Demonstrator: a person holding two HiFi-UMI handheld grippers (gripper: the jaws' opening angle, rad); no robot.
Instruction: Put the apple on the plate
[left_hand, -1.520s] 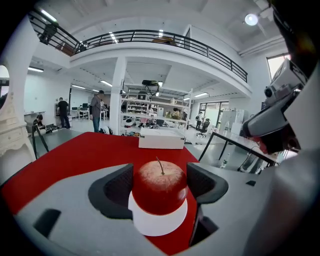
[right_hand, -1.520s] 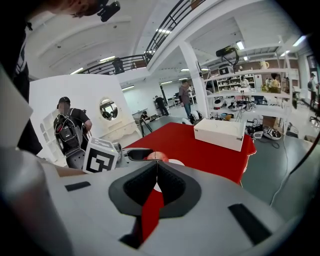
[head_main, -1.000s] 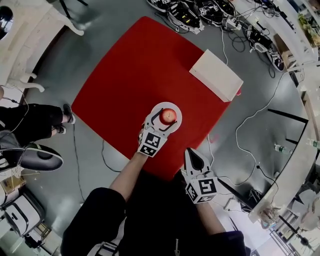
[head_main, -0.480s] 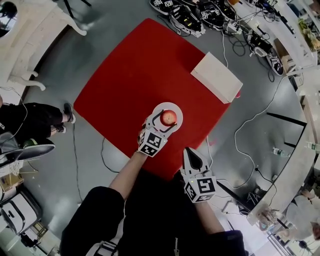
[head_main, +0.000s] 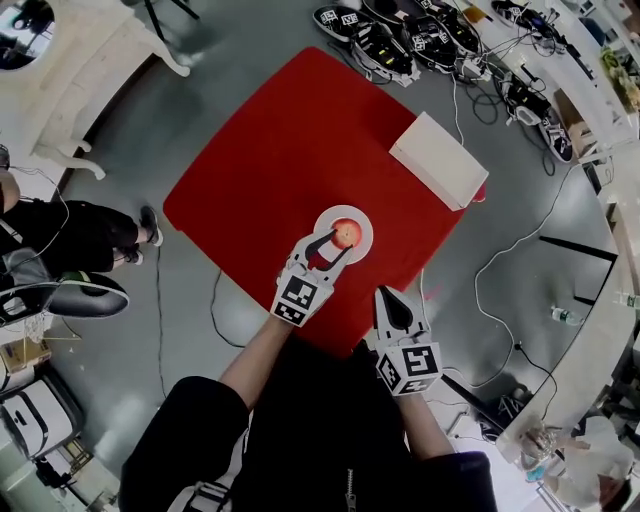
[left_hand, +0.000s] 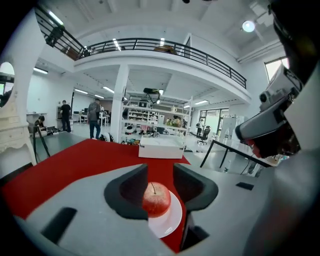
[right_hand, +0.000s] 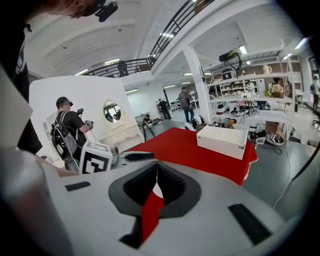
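A red apple (head_main: 345, 235) (left_hand: 156, 200) stands on the small white plate (head_main: 362, 220) (left_hand: 173, 223) near the front edge of the red table (head_main: 280, 150). My left gripper (head_main: 333, 246) (left_hand: 160, 179) hovers just above and short of the apple. Its jaws are closing, and the apple shows through the gap below them, untouched by the pads. My right gripper (head_main: 387, 297) (right_hand: 156, 167) is shut with nothing in it, low at the table's near corner, to the right of the plate.
A white box (head_main: 438, 160) (left_hand: 161, 148) (right_hand: 222, 140) lies at the table's right edge. Cables and gear (head_main: 420, 30) litter the grey floor beyond. A seated person (head_main: 60, 240) is at the left. White furniture (head_main: 70, 80) stands at the back left.
My left gripper has lifted and drawn back from the apple, and its jaws stand narrower. The apple stays on the plate. The right gripper has hardly moved.
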